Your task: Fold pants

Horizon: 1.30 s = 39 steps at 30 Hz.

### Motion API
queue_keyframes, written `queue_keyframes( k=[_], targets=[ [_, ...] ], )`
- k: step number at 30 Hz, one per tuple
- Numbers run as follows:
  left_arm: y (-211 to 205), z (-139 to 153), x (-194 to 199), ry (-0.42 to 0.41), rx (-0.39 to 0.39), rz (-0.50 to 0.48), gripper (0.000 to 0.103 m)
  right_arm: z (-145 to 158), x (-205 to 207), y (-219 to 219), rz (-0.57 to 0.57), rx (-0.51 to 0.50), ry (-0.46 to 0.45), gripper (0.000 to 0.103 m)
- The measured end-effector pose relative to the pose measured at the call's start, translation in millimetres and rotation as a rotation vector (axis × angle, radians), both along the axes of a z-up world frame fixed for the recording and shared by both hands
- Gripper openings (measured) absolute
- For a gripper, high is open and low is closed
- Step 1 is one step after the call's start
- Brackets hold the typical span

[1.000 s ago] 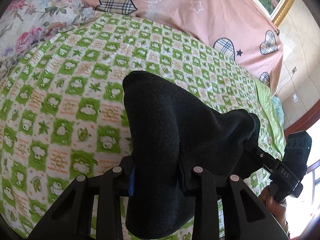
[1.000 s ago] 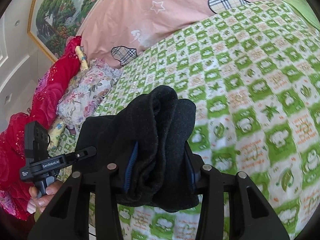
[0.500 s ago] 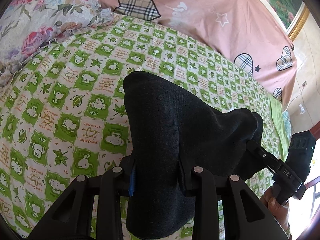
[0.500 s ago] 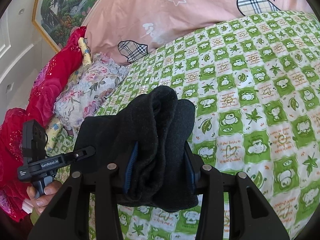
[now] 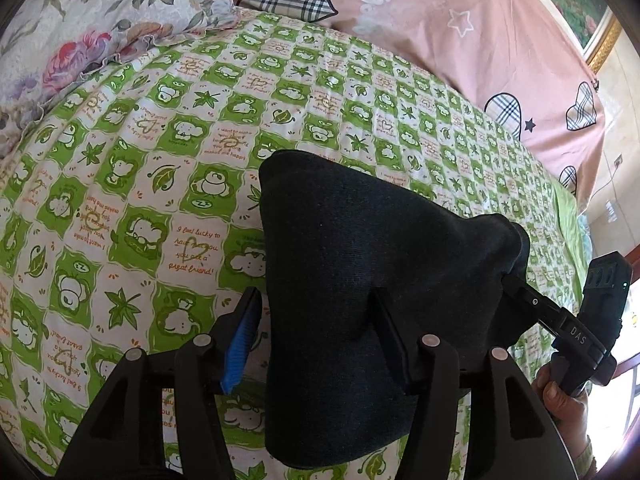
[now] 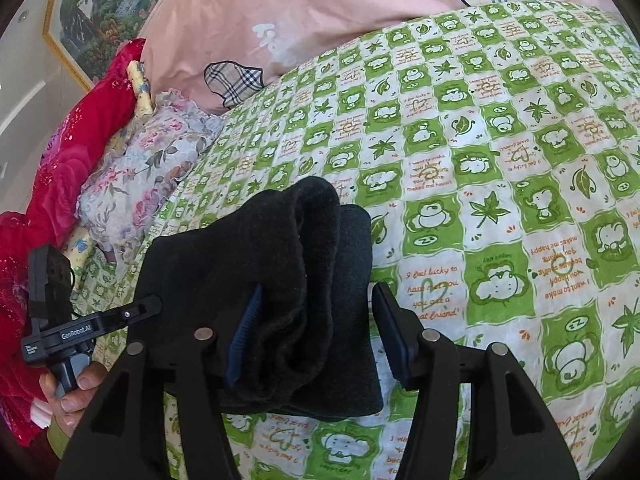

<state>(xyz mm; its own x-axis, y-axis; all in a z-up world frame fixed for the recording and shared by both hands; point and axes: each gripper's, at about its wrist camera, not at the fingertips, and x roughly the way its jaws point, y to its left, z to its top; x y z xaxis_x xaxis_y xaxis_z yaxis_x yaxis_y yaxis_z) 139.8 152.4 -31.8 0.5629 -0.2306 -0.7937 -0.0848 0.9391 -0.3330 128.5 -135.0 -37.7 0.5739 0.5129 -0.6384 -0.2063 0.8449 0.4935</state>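
Observation:
The black pants [image 5: 360, 272] are folded into a thick bundle that lies on the green checked bedsheet [image 5: 160, 184]. My left gripper [image 5: 316, 332] stands open around the bundle's near end; a gap shows between its blue left pad [image 5: 240, 340] and the cloth. My right gripper [image 6: 316, 328] also stands open around the other end of the pants [image 6: 288, 280], with a gap at its right pad [image 6: 394, 340]. Each gripper shows in the other's view: the right one [image 5: 520, 280] and the left one [image 6: 148, 306].
A floral pillow [image 5: 80, 32] lies at the far left of the bed. A pink quilt with plaid hearts [image 5: 440, 32] runs along the back. Red bedding [image 6: 60, 168] is piled at the left in the right wrist view. A framed painting [image 6: 100, 8] hangs on the wall.
Both grippers' jaws have opened and let go of the pants. Both views have come closer to the bed, and the bundle now rests on the sheet.

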Motion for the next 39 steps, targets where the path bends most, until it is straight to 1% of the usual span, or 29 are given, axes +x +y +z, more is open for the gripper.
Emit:
queue_keyframes(
  k=[3, 5, 9, 12, 13, 17, 20, 25, 27, 31, 34, 39],
  targets=[
    [0, -2, 1, 0.001, 0.003, 0.001, 0.065, -5, -1, -4, -0.009, 0.013, 0.001, 0.061],
    [1, -3, 1, 0.002, 0.0, 0.002, 0.066, -7, -1, -6, -0.013, 0.013, -0.003, 0.064],
    [2, -1, -2, 0.007, 0.0, 0.012, 0.067, -6, -1, -6, -0.011, 0.017, -0.003, 0.064],
    [2, 5, -9, 0.0, 0.024, 0.02, 0.066, -1, -5, -5, -0.013, 0.009, -0.007, 0.064],
    [1, 6, -10, -0.001, 0.03, 0.021, 0.066, 2, -7, -4, -0.015, 0.0, -0.008, 0.066],
    [2, 11, -21, -0.003, 0.026, 0.034, 0.068, 11, -16, -5, -0.022, 0.004, -0.012, 0.066],
    [1, 15, -29, -0.01, 0.039, 0.043, 0.071, 19, -25, -4, -0.018, 0.006, -0.025, 0.068],
    [-3, 21, -45, -0.023, 0.064, 0.052, 0.075, 36, -42, 3, -0.006, -0.033, -0.071, 0.078],
    [-5, 24, -50, -0.028, 0.071, 0.056, 0.078, 40, -47, 5, 0.003, -0.046, -0.086, 0.079],
    [-11, 31, -59, -0.046, 0.102, 0.06, 0.08, 49, -60, 14, 0.018, -0.091, -0.12, 0.081],
    [-16, 35, -65, -0.059, 0.129, 0.06, 0.08, 53, -67, 17, 0.024, -0.113, -0.138, 0.086],
    [-24, 41, -77, -0.081, 0.177, 0.063, 0.081, 58, -77, 24, 0.04, -0.139, -0.163, 0.088]
  ],
)
